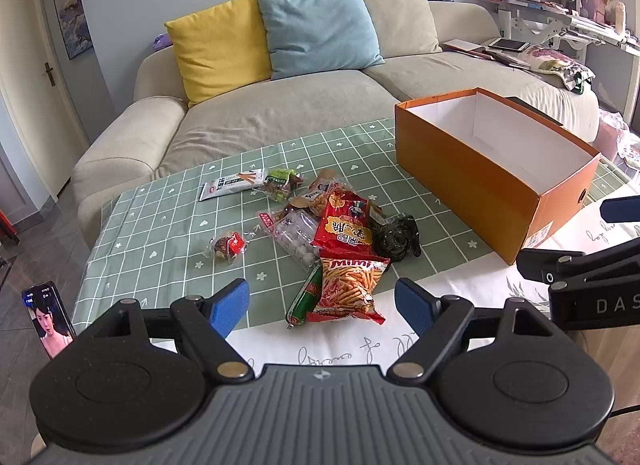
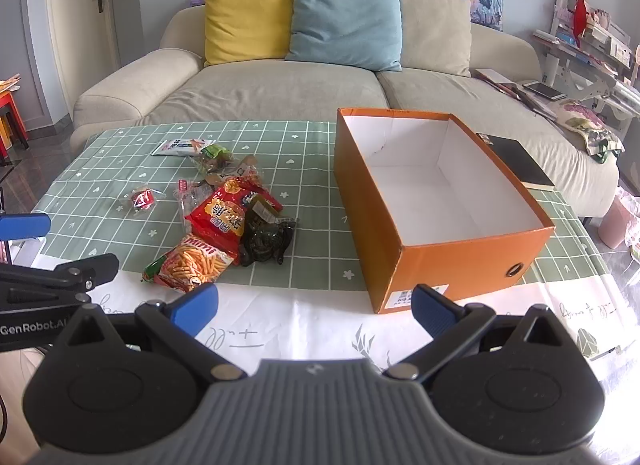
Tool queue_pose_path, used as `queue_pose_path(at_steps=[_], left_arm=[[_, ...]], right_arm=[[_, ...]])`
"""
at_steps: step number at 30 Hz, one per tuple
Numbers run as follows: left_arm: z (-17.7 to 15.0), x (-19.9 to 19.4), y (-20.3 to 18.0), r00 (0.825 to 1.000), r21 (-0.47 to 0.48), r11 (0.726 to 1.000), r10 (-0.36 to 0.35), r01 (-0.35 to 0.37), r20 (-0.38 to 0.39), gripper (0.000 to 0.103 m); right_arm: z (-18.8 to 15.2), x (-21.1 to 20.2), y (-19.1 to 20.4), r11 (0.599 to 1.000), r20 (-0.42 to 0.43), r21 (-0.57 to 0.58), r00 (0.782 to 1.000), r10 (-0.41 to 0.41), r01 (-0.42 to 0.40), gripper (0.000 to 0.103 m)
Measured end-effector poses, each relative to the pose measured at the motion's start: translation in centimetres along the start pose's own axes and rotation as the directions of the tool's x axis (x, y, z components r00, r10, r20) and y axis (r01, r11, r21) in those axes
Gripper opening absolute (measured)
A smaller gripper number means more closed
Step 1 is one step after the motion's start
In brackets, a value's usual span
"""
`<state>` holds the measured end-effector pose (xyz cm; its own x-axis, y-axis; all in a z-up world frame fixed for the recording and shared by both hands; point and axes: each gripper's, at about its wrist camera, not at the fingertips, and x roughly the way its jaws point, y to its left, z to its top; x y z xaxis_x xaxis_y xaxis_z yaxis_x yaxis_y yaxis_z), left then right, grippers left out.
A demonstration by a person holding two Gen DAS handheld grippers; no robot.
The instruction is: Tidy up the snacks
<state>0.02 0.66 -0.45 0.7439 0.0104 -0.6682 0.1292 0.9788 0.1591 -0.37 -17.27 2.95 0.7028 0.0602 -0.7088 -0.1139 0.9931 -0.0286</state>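
Two wide-open claws, left claw (image 1: 322,303) and right claw (image 2: 316,305) (both empty), near table edge (image 2: 320,329).

We see both views evenly lit by soft daylight, bright overall. In the right wrist view, the strongest light enters from the right edge, where the white printed strip of cloth on the bench (image 2: 304,317) washes out to near-pure white. The open orange cardboard box (image 2: 472,261) shows a bright white interior with a gently shaded near wall. Shadows under the glossy red snack bags (image 1: 347,230) are faint and short; their foil carries small highlights. Fisheye distortion bends the beige fabric sofa (image 1: 280,105) and door frames, and dark vignetting cuts the corners. Focus is sharp centrally, softening slightly toward the rims.
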Motion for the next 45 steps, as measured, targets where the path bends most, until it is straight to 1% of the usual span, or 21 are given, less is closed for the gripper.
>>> queue_pose_path(at_steps=[34, 41, 45], left_arm=[[-0.15, 0.19, -0.19, 1.0, 0.0, 1.0, -0.002, 0.002, -0.006, 0.097], [-0.46, 0.35, -0.37, 1.0, 0.002, 1.0, -0.006, 0.006, -0.012, 0.097], [-0.58, 0.81, 0.06, 0.999, -0.005, 1.0, -0.025, 0.025, -0.029, 0.097]], right_arm=[[-0.22, 0.08, 0.05, 1.0, -0.011, 0.003, 1.0, 0.003, -0.003, 0.1], [-0.12, 0.21, -0.13, 1.0, -0.022, 0.008, 1.0, 0.01, -0.01, 0.1], [0.02, 0.65, -0.38, 0.999, -0.034, 0.018, 0.999, 0.038, -0.037, 0.1]])
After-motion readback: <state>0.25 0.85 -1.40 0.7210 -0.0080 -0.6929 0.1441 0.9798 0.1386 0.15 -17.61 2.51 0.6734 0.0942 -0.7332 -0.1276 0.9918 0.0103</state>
